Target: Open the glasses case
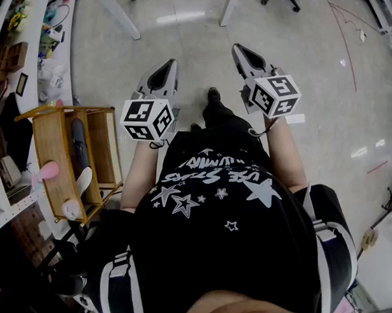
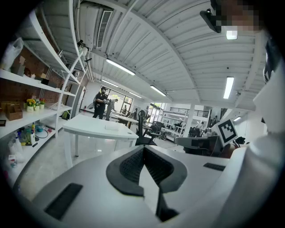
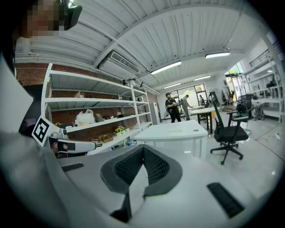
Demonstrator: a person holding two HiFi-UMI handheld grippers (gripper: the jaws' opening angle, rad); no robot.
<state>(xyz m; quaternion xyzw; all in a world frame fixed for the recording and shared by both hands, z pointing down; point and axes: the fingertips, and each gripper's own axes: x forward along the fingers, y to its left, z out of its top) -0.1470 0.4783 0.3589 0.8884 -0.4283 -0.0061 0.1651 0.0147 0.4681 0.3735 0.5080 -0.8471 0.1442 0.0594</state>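
Both shut tight, empty: left claw [image 1: 166,70], right claw [image 1: 244,56], held over floor [image 1: 318,41].

left claw [image 1: 169,64]: light grey, black dotted pads
right claw [image 1: 239,50]: light grey, black dotted pads
cubes [image 1: 147,120]: white with black squares
shirt [image 1: 226,209]: black with white stars
floor [image 1: 188,35]: pale grey, shiny
wooden rack [image 1: 52,146]: light brown
chair [image 3: 228,132]: black

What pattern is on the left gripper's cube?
Black-and-white square markers; the cube shows best in head view.
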